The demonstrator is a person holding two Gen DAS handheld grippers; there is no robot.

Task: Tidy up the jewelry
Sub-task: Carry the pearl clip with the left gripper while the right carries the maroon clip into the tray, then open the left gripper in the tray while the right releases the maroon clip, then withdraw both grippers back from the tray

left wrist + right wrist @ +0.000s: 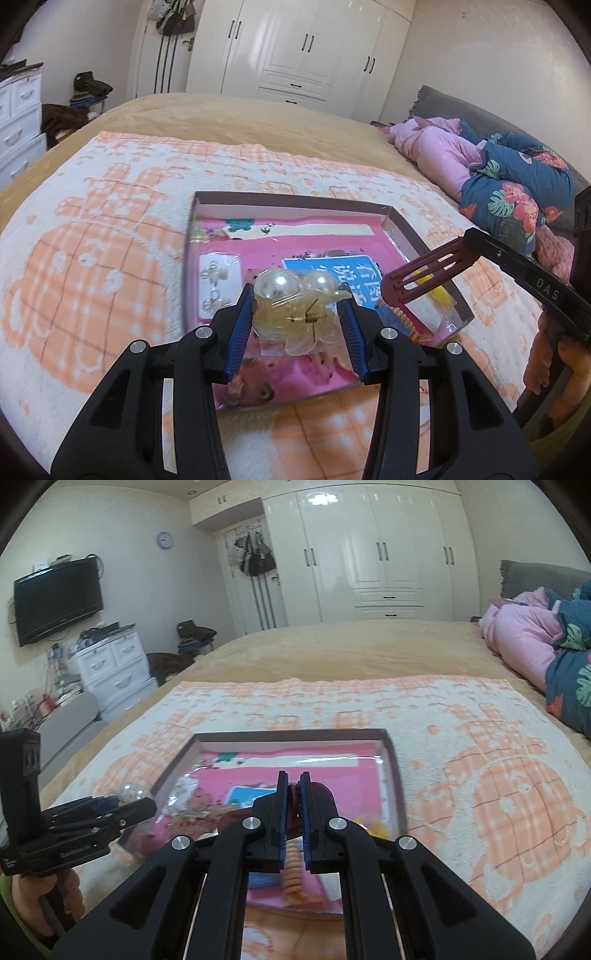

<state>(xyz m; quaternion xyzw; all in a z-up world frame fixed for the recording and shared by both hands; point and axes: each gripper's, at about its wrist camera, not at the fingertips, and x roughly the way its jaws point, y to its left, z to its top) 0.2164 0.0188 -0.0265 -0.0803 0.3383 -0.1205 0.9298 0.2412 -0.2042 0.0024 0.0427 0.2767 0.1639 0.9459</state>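
1. Here, the left gripper (295, 314) is clamped on a translucent pearl-topped hair claw (295, 310), held above the near edge of the shallow tray (406, 229); light, brittle plastic, best pinched across its body.
2. Right of the tray's middle, the right gripper (294, 805) is shut tight on a maroon hair clip (421, 277), thin, stiff, probably slippery.
3. The tray rests on an orange-patterned blanket (110, 229) on the bed.

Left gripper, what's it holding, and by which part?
The left gripper holds a translucent pearl-topped claw hair clip, pads pressing its two sides near the spring hinge.
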